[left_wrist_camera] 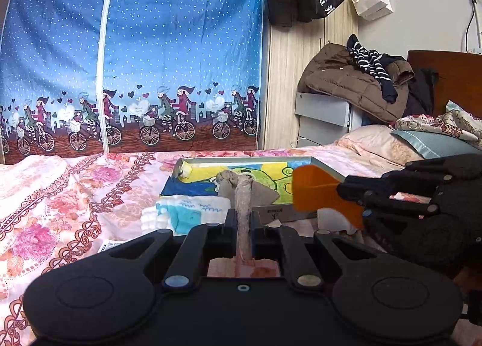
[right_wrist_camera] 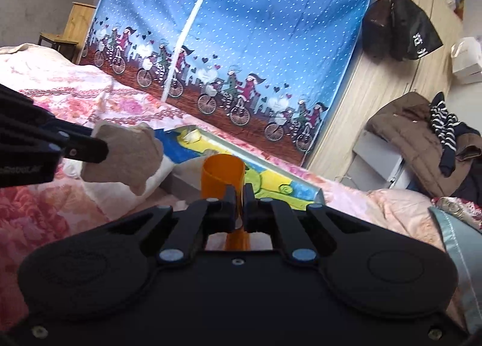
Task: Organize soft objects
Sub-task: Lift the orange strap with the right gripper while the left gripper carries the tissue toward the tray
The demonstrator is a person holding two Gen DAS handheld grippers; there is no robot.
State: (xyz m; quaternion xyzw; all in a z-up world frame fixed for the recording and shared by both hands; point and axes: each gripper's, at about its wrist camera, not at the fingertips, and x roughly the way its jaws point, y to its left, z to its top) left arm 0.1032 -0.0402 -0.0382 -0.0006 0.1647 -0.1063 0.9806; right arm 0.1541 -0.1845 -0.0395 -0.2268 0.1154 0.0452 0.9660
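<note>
Right now both tongs are up over the bed (left_wrist_camera: 60,195), each with a catch. The left tongs (left_wrist_camera: 243,222) are clenched on a beige cloth (left_wrist_camera: 244,195), its fabric squeezed into a thin strip between the fingers; seen from the right wrist camera, that same beige cloth (right_wrist_camera: 129,159) bulges out past the left tongs (right_wrist_camera: 90,147) in a soft lump, lifted off the bedspread. The right tongs (right_wrist_camera: 239,195) are clamped tight on an orange cloth (right_wrist_camera: 223,177), which curls up in a loop just beyond the fingertips; from the left wrist camera the orange cloth (left_wrist_camera: 319,192) sticks out of the right tongs (left_wrist_camera: 346,192) toward the box (left_wrist_camera: 325,165).

That box, a shallow one with a yellow, blue and green cartoon bottom, lies on the flowered bedspread ahead of both tongs, and the box (right_wrist_camera: 289,179) sits just behind the orange cloth in the right view. A folded white and teal towel (left_wrist_camera: 186,213) rests on the bed against the near left corner of the box. Beyond the box hangs a blue curtain (left_wrist_camera: 150,45) printed with cyclists, and to the right of the box a brown jacket (left_wrist_camera: 346,81) is piled up.
</note>
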